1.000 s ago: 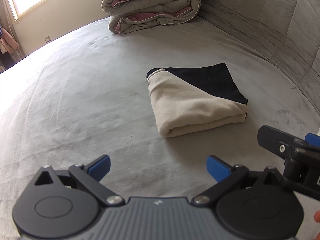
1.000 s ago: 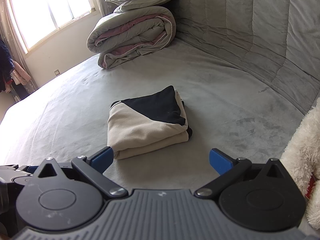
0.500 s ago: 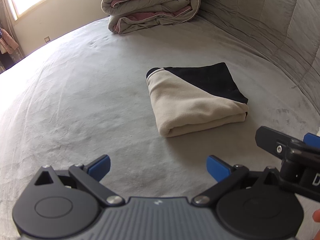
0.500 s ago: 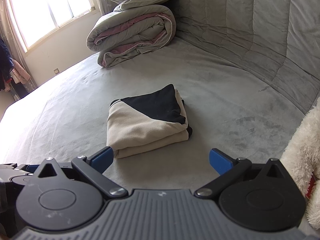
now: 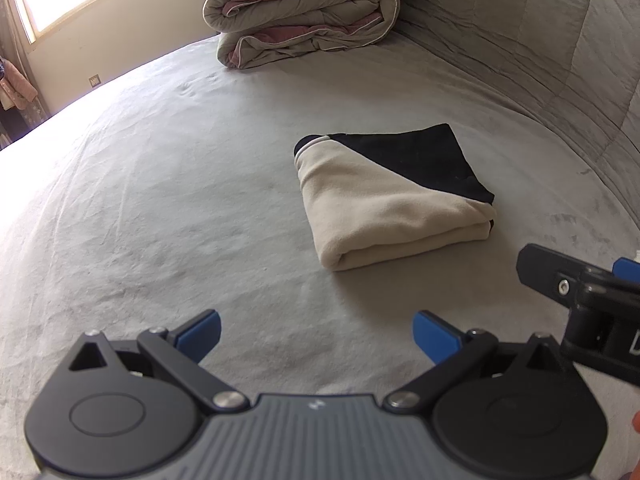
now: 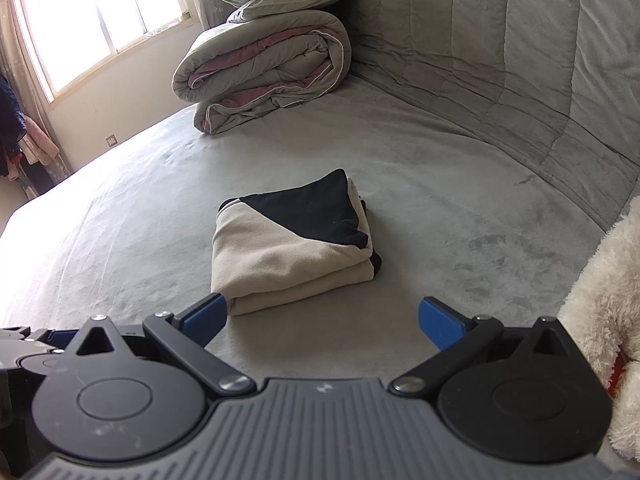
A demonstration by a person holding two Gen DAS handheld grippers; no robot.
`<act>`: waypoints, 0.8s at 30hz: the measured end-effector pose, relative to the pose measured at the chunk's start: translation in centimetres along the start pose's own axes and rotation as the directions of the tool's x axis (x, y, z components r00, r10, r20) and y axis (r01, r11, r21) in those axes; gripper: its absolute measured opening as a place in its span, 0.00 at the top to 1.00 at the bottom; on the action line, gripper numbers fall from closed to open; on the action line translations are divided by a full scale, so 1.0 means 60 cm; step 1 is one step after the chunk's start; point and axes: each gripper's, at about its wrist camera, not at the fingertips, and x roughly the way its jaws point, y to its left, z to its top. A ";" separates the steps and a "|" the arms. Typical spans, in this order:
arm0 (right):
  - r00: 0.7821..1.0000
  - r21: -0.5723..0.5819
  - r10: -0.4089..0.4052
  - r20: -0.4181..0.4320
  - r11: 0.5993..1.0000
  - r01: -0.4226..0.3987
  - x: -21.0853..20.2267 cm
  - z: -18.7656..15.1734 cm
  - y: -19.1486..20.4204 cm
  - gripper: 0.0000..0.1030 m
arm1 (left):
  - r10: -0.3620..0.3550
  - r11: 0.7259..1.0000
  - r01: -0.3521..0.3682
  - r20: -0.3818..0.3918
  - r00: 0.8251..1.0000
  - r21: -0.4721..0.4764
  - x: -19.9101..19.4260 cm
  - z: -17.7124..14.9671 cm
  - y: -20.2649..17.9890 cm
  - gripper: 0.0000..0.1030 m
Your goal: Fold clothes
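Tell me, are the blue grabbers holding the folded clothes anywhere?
No, nothing is held. The left gripper and right gripper are both open and empty, and the folded garment lies alone on the bed.

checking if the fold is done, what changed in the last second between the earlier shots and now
Almost nothing. The folded garment lies as it did on the bed, untouched. The left claw and right claw both stay open and empty, short of it. The right claw drifted very slightly.
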 end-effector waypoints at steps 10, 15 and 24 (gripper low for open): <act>0.999 -0.045 -0.017 0.037 0.999 0.018 -0.091 -0.011 0.016 0.00 | -0.014 1.000 0.015 0.055 0.998 -0.018 -0.099 -0.046 0.033 0.01; 0.998 -0.087 -0.007 0.058 0.996 0.012 -0.151 -0.030 0.047 0.00 | -0.027 0.999 0.030 0.095 0.995 -0.039 -0.174 -0.083 0.052 0.01; 0.996 -0.126 0.006 0.088 0.992 0.006 -0.255 -0.074 0.077 0.00 | -0.018 0.997 0.029 0.146 0.989 -0.069 -0.279 -0.166 0.068 0.01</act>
